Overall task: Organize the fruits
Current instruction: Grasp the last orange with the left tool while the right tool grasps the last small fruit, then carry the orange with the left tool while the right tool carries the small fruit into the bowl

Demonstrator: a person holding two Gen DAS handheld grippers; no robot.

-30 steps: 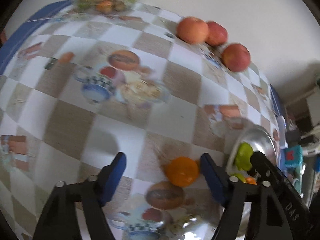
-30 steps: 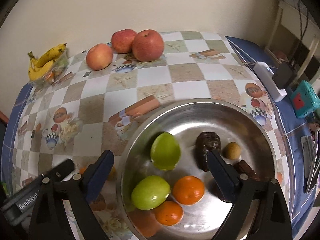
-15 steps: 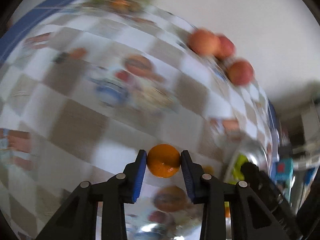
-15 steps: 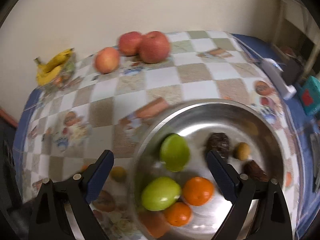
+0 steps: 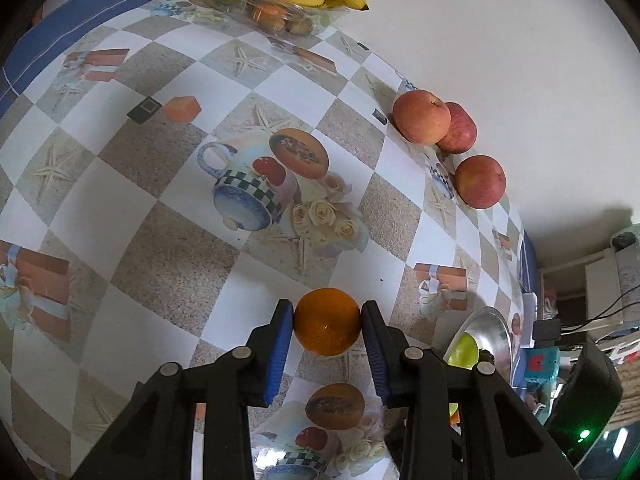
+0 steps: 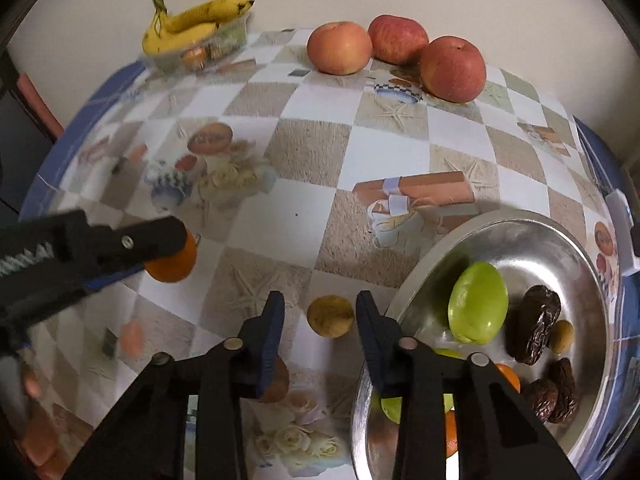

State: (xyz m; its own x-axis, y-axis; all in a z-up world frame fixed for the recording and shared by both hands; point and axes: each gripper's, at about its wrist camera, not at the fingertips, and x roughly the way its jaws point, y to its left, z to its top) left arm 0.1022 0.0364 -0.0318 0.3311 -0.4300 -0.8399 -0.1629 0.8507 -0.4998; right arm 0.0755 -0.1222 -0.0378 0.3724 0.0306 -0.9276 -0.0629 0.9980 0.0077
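Orange [image 5: 327, 322] now sits pinched in my left claw [image 5: 327, 334], lifted off the tabletop [image 5: 160, 184]; my right claw [image 6: 320, 322] is closing around the small brown fruit [image 6: 330, 316], pads not yet touching.

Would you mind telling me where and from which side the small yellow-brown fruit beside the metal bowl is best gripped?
Grip the small yellow-brown fruit across its widest middle, coming from above. It is round and sits free on the tablecloth, with bare cloth on both flanks. The right gripper already straddles it, jaws closing.

Three round red apples [image 6: 394, 52] lie behind the round steel bowl [image 6: 520, 226]; yellow bananas [image 6: 192, 26] on a clear plastic tray [image 6: 224, 42] far left
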